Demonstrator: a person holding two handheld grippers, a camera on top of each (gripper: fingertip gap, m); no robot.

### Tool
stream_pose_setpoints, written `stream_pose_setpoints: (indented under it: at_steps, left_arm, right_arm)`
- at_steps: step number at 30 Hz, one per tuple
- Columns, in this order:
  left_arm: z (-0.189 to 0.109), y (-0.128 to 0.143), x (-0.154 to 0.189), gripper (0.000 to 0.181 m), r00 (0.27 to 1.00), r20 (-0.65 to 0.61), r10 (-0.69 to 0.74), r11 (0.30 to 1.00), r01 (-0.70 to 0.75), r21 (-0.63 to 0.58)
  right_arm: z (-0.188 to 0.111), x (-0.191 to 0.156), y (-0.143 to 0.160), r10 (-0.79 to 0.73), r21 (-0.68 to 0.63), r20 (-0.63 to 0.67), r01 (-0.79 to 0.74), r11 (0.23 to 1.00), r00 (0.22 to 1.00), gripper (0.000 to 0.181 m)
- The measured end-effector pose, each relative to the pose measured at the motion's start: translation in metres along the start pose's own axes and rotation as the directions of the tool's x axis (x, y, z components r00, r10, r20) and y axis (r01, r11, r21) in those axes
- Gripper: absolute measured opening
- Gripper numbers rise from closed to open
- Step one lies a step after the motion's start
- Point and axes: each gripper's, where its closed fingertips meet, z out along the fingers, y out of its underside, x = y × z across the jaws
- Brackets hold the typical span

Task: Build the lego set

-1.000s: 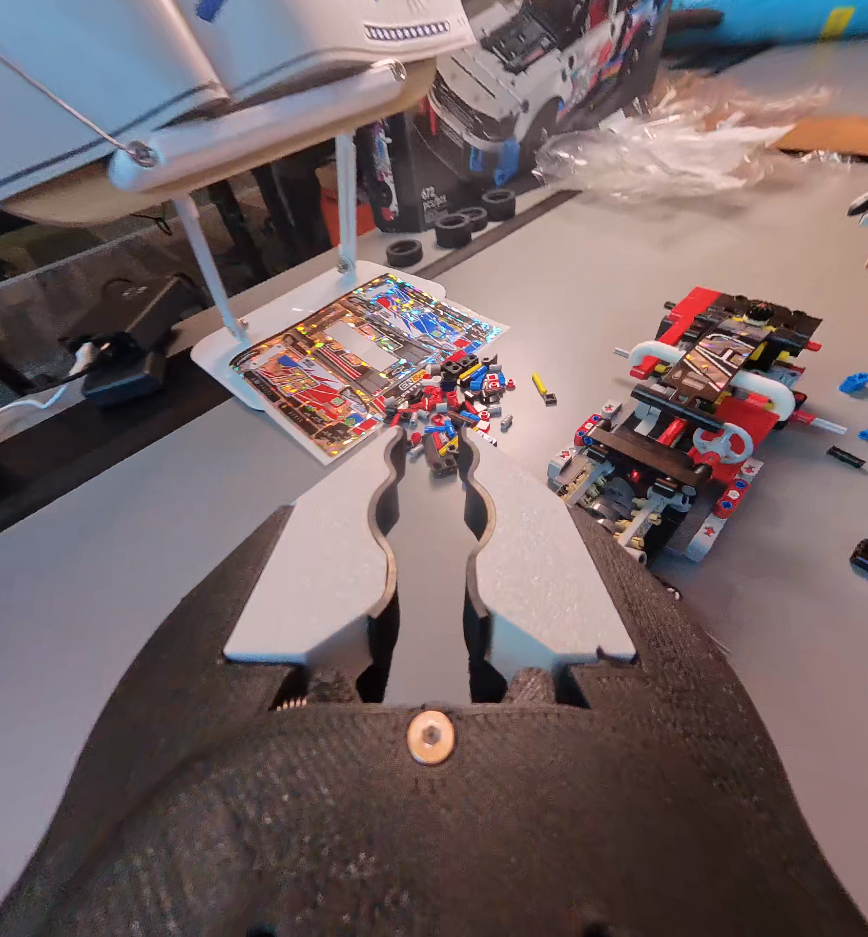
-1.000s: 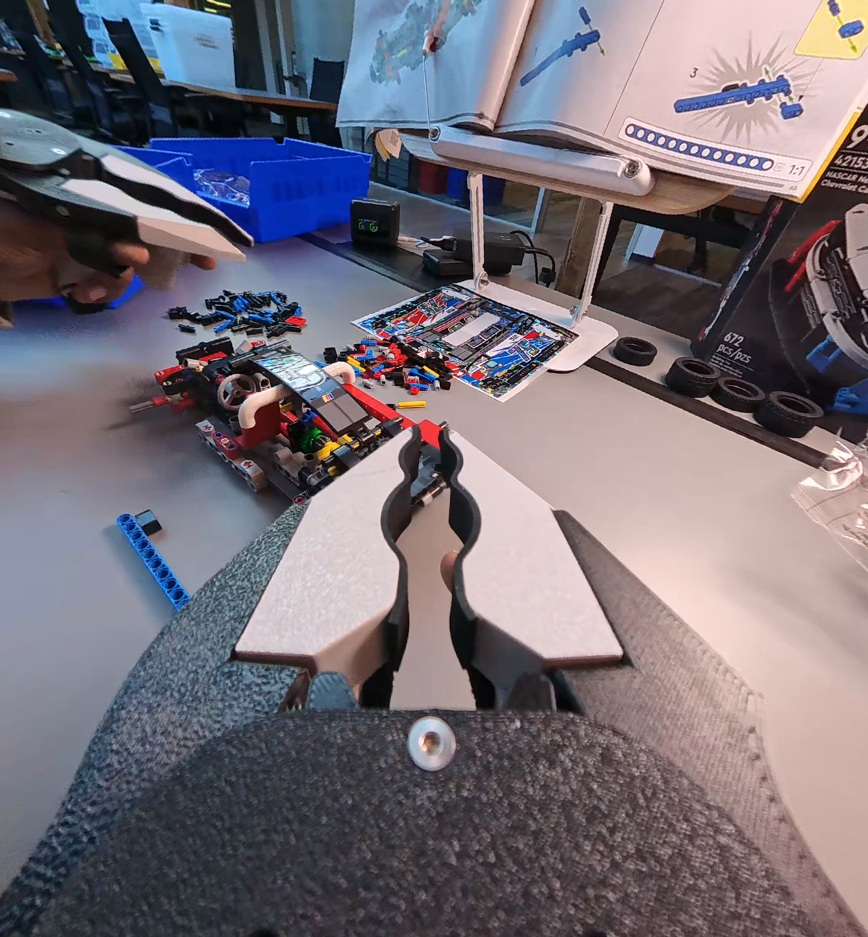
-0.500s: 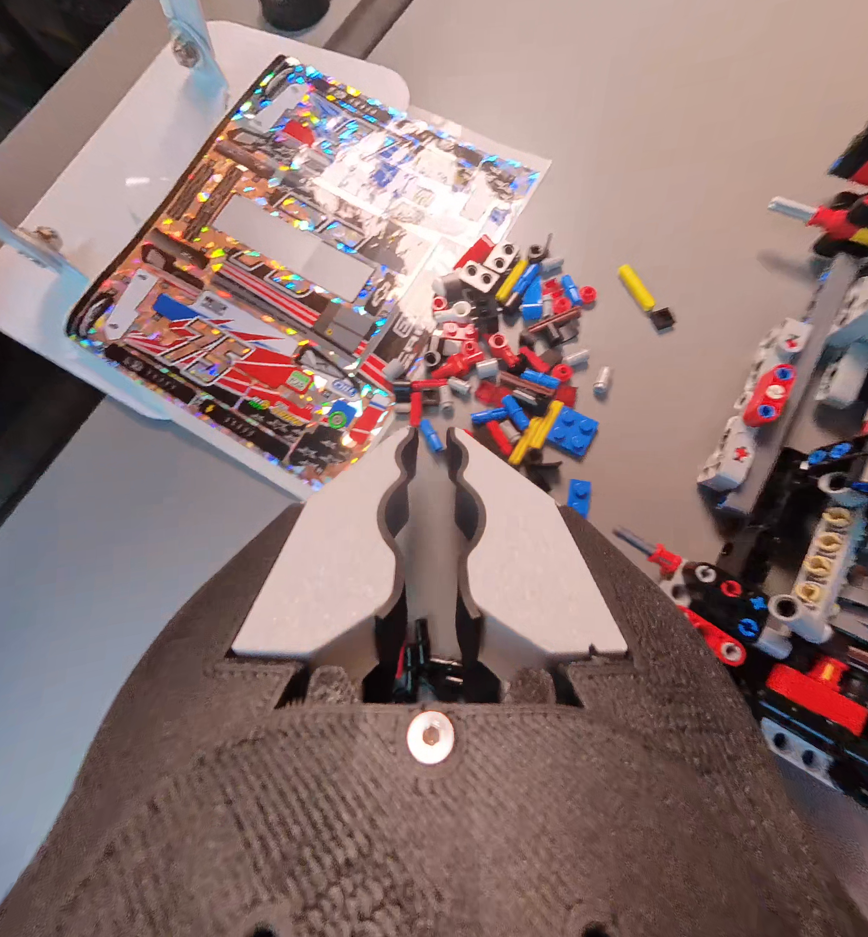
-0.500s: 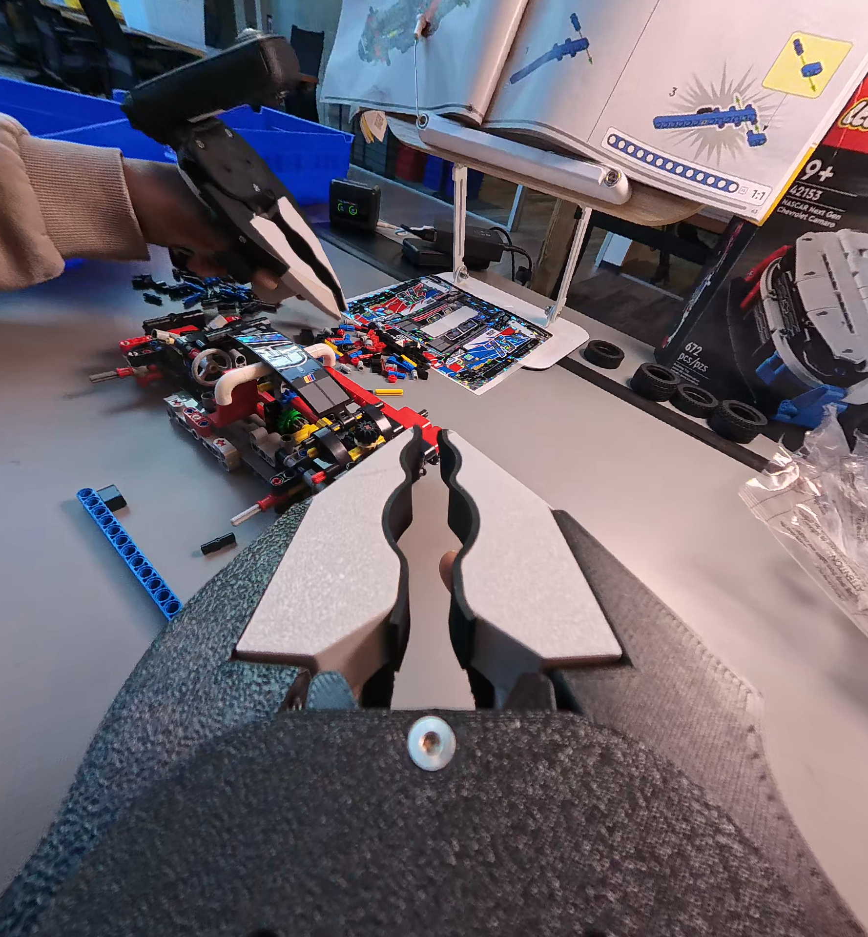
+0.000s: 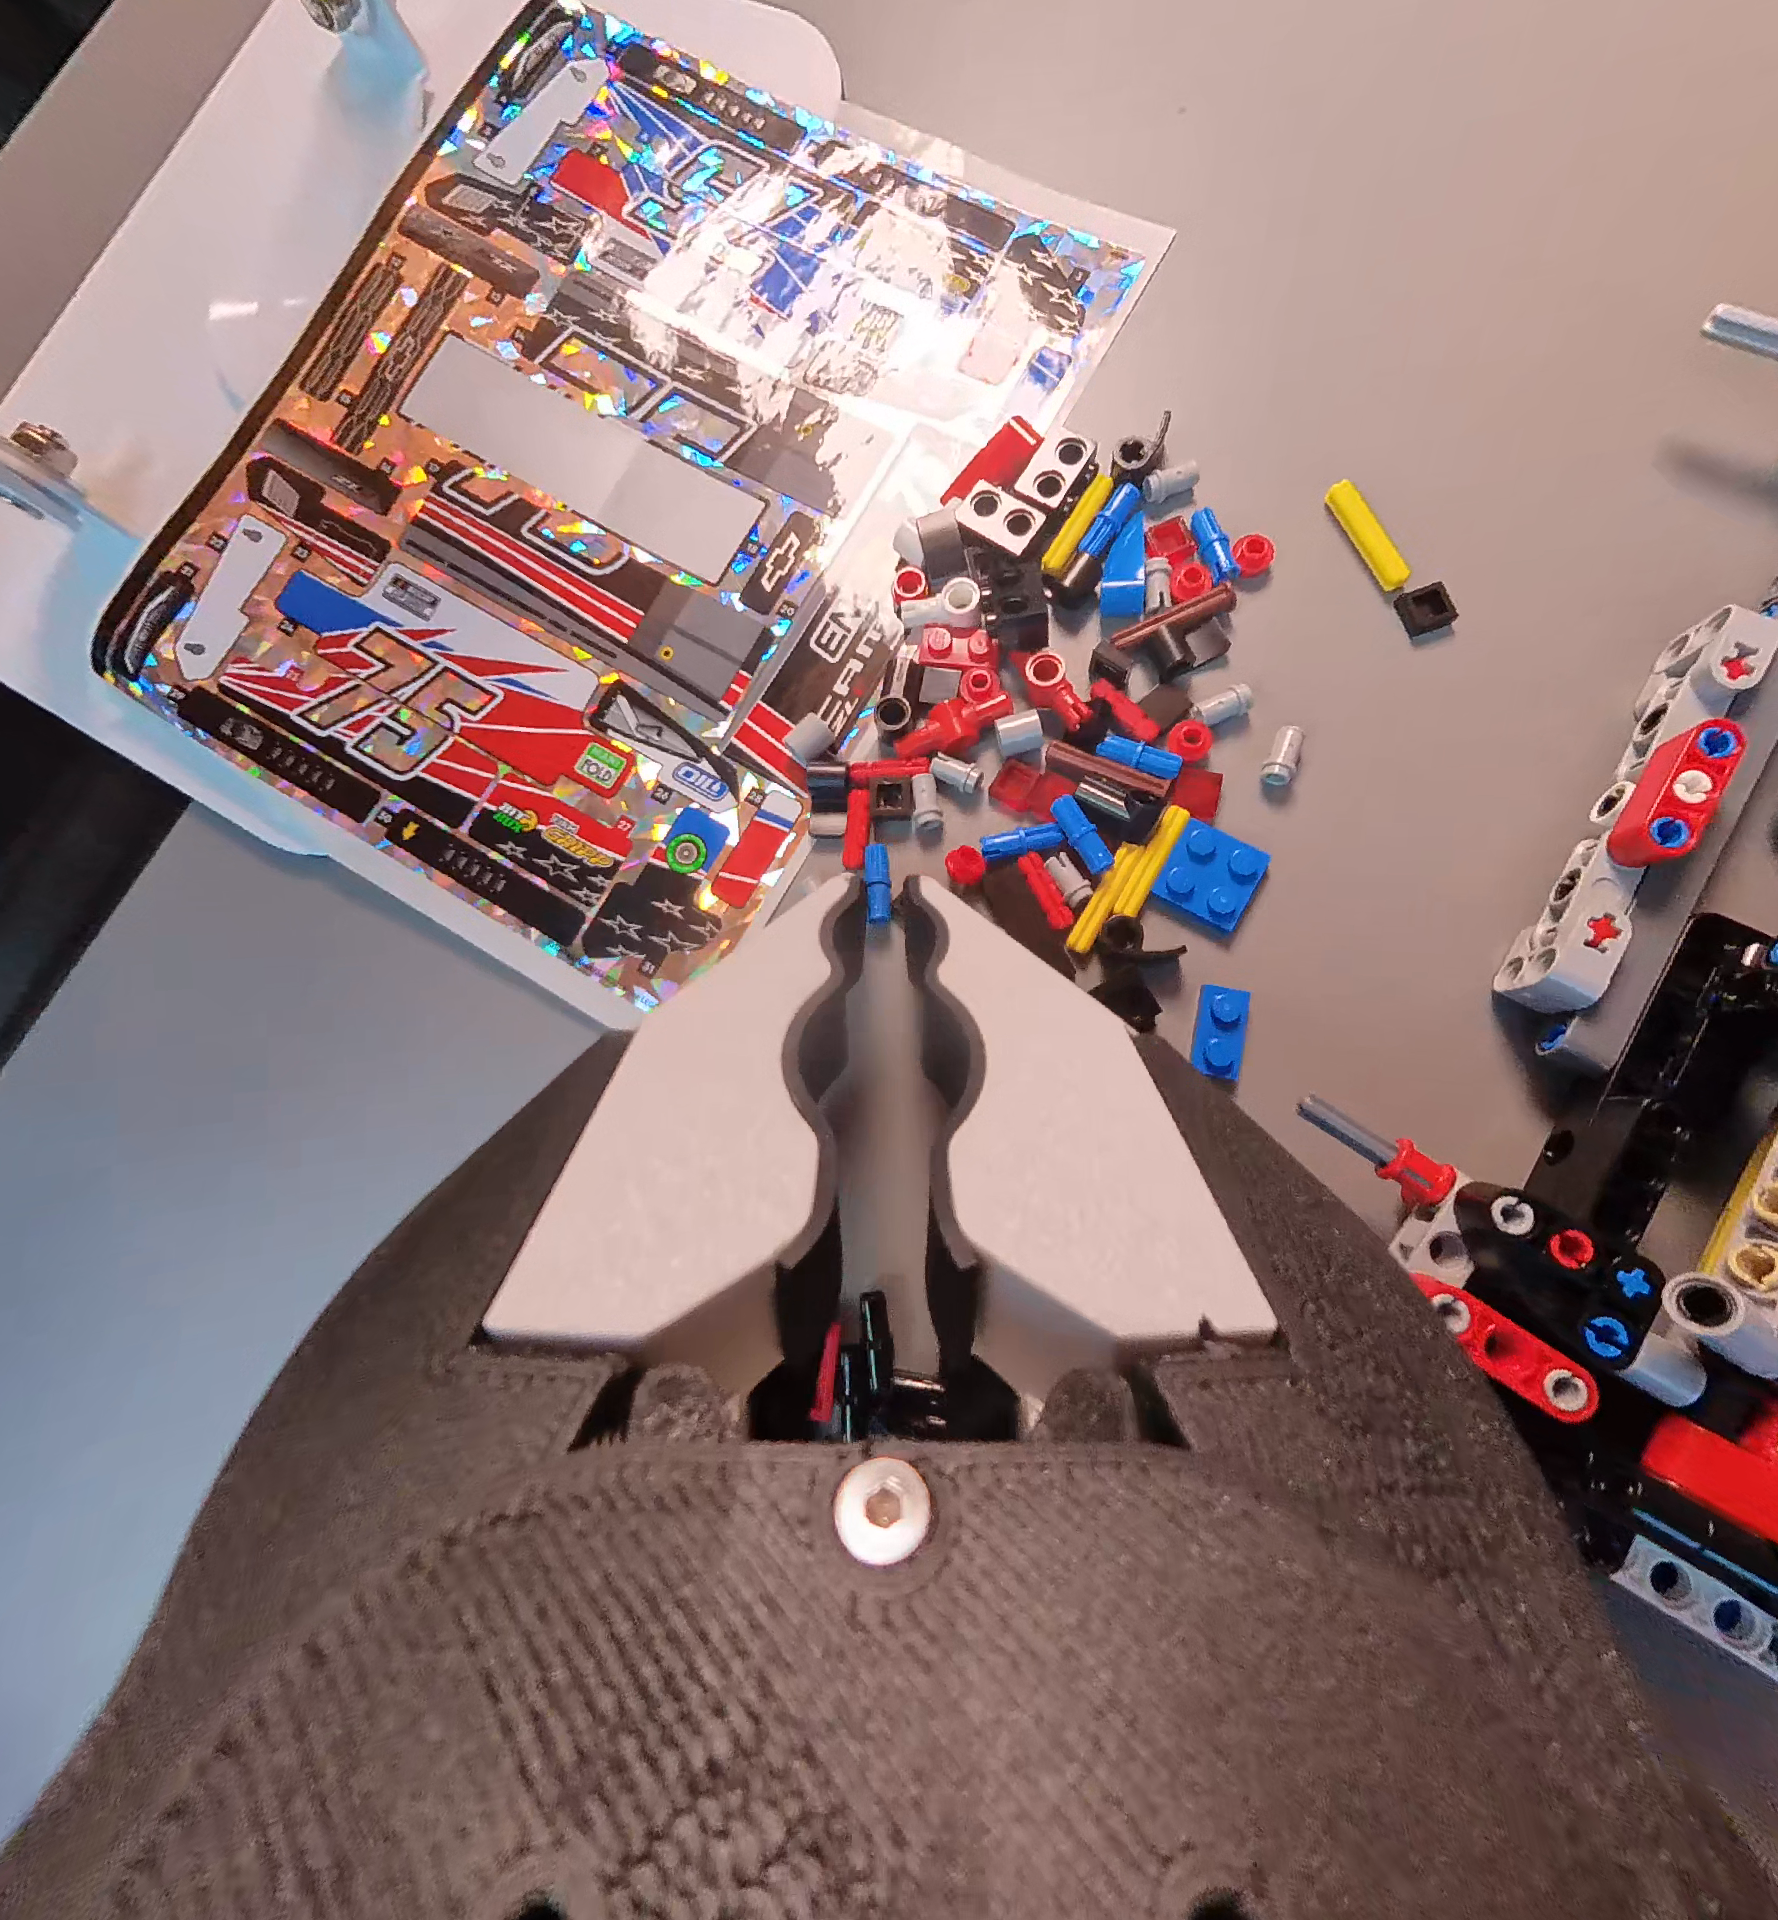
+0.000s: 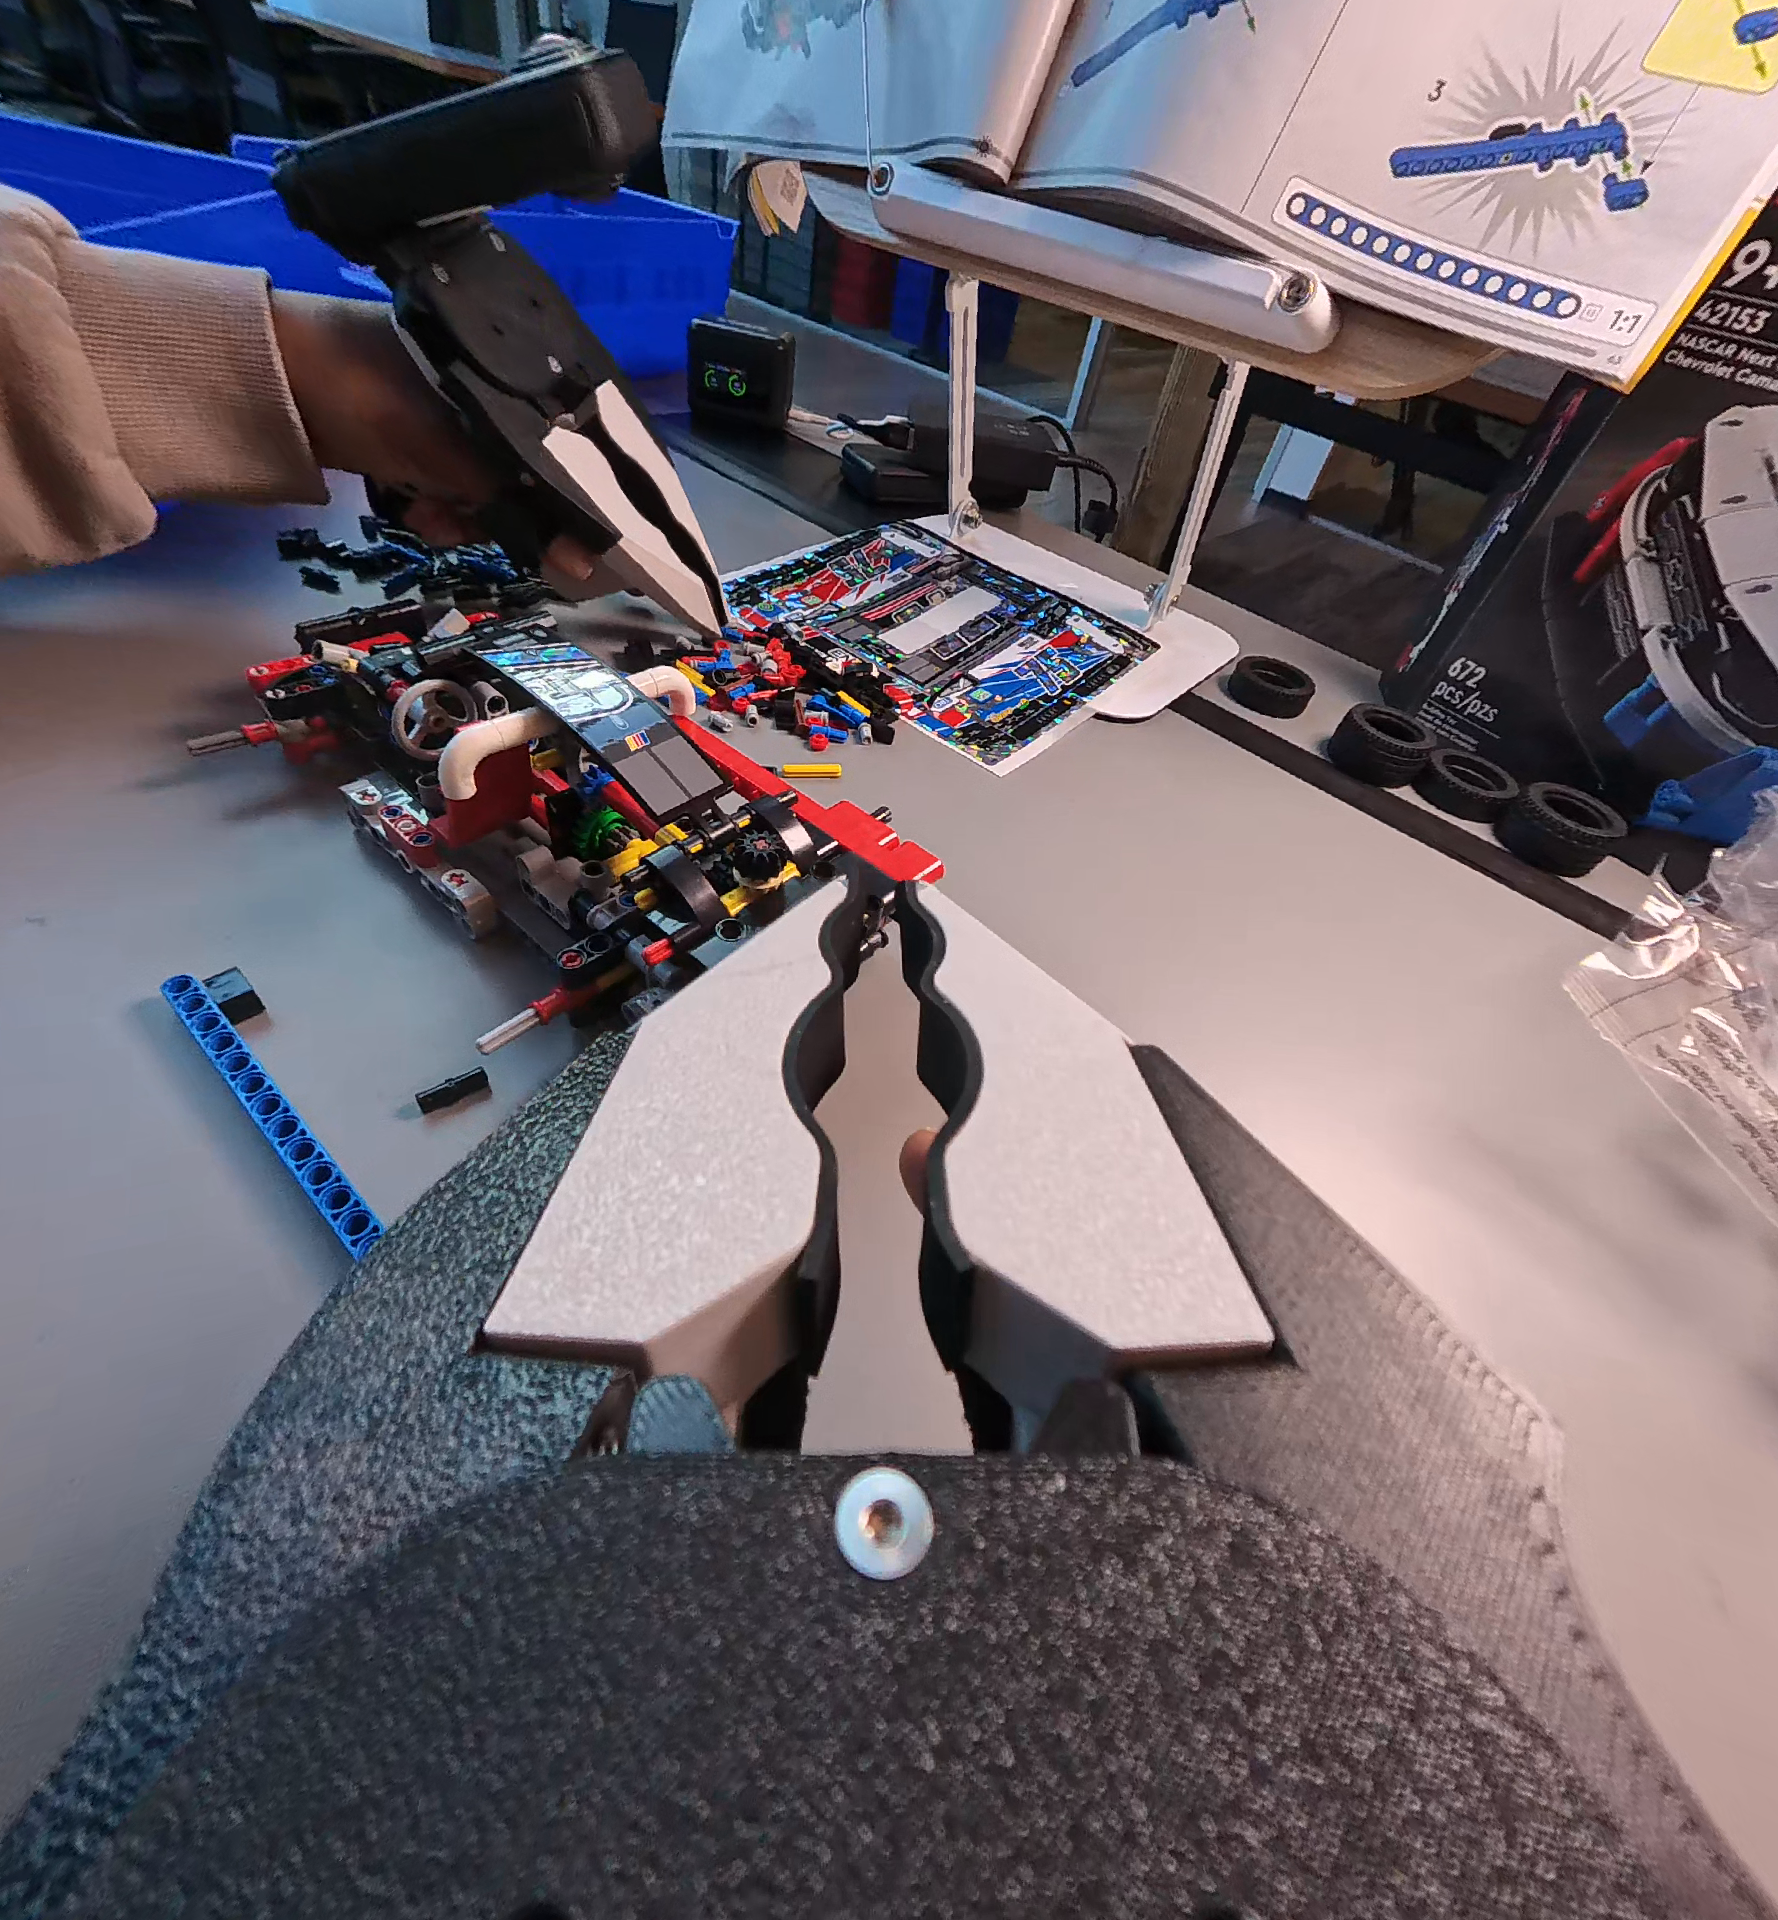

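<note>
left gripper [image 5: 880, 902]: lowered from above the counter, narrowly parted around small blue plastic pin [image 5: 876, 883] | pick imminent | right gripper [image 6: 872, 906]: unmoved, narrowly parted, empty

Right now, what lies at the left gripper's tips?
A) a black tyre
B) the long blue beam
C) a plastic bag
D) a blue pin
D: in the left wrist view a small blue pin sits between the left gripper's nearly closed tips, at the pile's edge.

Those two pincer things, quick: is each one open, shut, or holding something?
Left gripper: open a little, its tips at a small blue pin, not yet gripping it.
Right gripper: slightly open, holding nothing.
</note>
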Motion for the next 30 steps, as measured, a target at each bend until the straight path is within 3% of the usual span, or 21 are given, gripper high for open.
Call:
stream_pose_setpoints:
  at_steps: [5,10,16,18,20,23,30]
  left_arm:
    - [-0.005,0.000,-0.002,0.001,1.000,-0.010,0.007,1.000,-0.007,0.000]
    - [-0.019,-0.007,0.002,0.000,0.999,-0.033,-0.041,0.996,0.044,0.082]
    - [-0.072,-0.063,0.068,0.000,0.916,-0.377,-0.136,0.889,0.281,0.362]
    - [-0.083,-0.070,0.084,0.000,0.915,-0.386,-0.118,0.878,0.277,0.390]
    - [-0.084,-0.065,0.079,0.000,0.956,-0.275,-0.105,0.901,0.208,0.381]
    - [-0.072,-0.042,0.059,0.000,0.979,-0.150,-0.137,0.949,0.173,0.263]
    - [-0.029,-0.013,0.054,0.011,0.991,-0.130,0.008,0.995,0.004,0.096]
  right_arm:
    - [0.000,0.001,0.001,0.001,-0.005,-0.001,-0.001,1.000,1.000,0.004]
    - [0.001,0.000,0.003,0.004,-0.010,0.006,-0.004,1.000,1.000,0.004]
    - [-0.001,-0.016,-0.013,-0.017,0.064,0.069,0.013,0.998,0.997,0.005]
    - [0.000,-0.028,-0.020,-0.032,0.089,0.111,0.022,0.996,0.993,0.005]
    - [0.002,-0.038,-0.022,-0.064,0.087,0.129,0.053,0.995,0.990,0.005]
    - [0.004,-0.051,-0.022,-0.124,0.078,0.143,0.114,0.990,0.982,0.005]
    - [0.004,-0.057,-0.013,-0.190,0.041,0.129,0.186,0.982,0.973,0.004]
